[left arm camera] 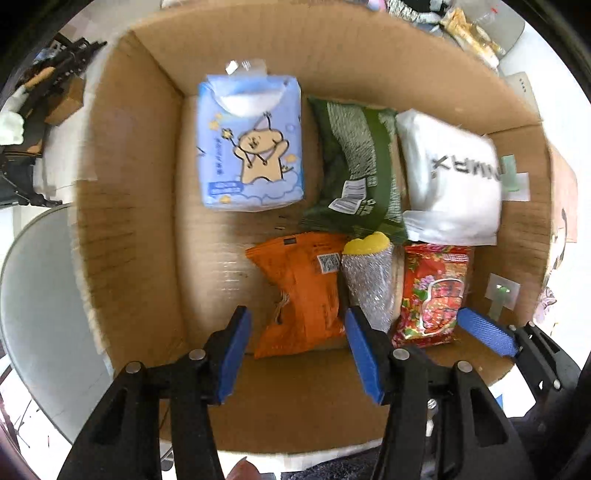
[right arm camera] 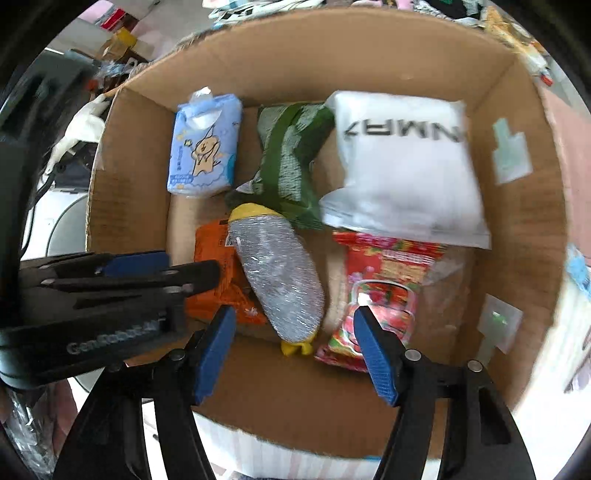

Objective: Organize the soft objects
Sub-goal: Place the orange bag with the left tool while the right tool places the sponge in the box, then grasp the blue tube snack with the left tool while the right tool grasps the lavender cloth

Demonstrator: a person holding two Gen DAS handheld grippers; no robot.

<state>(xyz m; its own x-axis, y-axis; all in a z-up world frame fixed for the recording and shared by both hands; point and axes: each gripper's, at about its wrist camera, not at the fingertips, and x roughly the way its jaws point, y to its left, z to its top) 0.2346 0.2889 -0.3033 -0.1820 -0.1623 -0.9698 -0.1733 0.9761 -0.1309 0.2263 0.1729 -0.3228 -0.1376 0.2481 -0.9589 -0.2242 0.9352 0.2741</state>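
Observation:
An open cardboard box (left arm camera: 129, 184) holds several soft packs: a blue tissue pack (left arm camera: 251, 147), a green bag (left arm camera: 354, 166), a white bag (left arm camera: 450, 177), an orange snack bag (left arm camera: 299, 291), a silver-wrapped yellow item (left arm camera: 369, 280) and a red patterned bag (left arm camera: 432, 291). My left gripper (left arm camera: 299, 354) is open and empty above the orange bag. My right gripper (right arm camera: 295, 343) is open and empty above the silver item (right arm camera: 277, 280), between the orange bag (right arm camera: 214, 258) and the red bag (right arm camera: 380, 291). The left gripper shows at the left of the right wrist view (right arm camera: 122, 273).
The box wall (right arm camera: 517, 221) carries taped labels. Clutter lies beyond the far rim (left arm camera: 472, 26). A grey round seat (left arm camera: 40, 295) stands left of the box. Bare cardboard floor (left arm camera: 207, 258) shows at the box's left side.

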